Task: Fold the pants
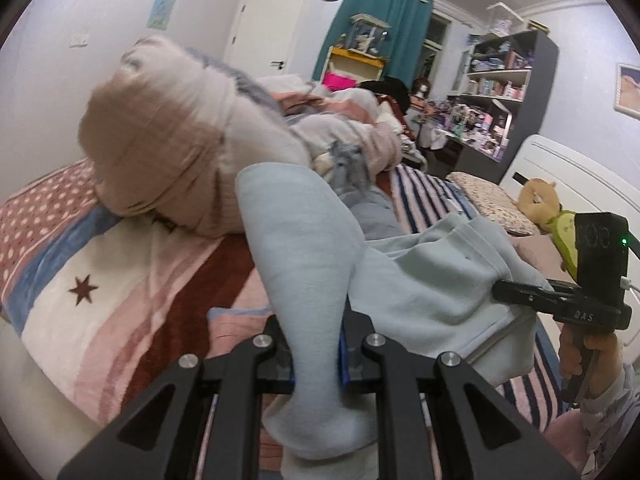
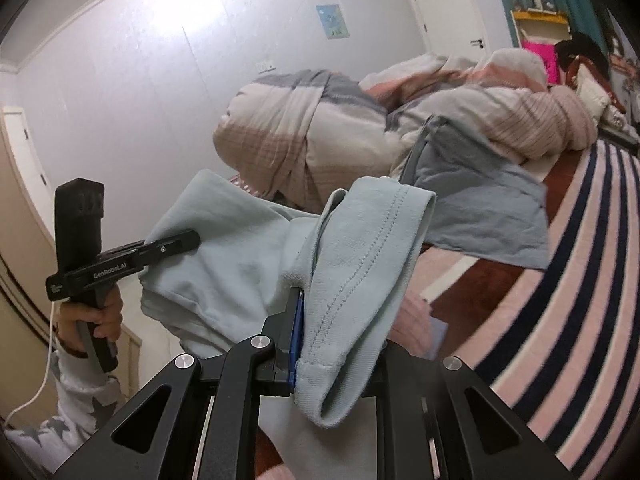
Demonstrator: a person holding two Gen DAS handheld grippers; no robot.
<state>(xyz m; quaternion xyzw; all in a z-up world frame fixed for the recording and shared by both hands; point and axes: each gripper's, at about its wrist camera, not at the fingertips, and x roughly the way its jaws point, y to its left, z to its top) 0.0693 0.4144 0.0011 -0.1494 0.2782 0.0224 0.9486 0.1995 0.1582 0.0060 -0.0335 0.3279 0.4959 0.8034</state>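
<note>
Both tools are clamped on the pale blue cotton pants (image 1: 304, 264): the left tool (image 1: 318, 354) pinches one part, the right tool (image 2: 316, 344) a stitched hem, above the striped fleece bed blanket (image 2: 560, 300).

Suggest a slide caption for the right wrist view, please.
Right tool and left tool both clamp light blue pants above the striped blanket.

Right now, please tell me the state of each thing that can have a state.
left gripper: shut on the pants.
right gripper: shut on the pants.
pants: light blue, lifted, bunched, hanging between both grippers.
quilt: rolled in a heap on the bed.
door: closed.
grey cloth: lying loose on the blanket.
</note>
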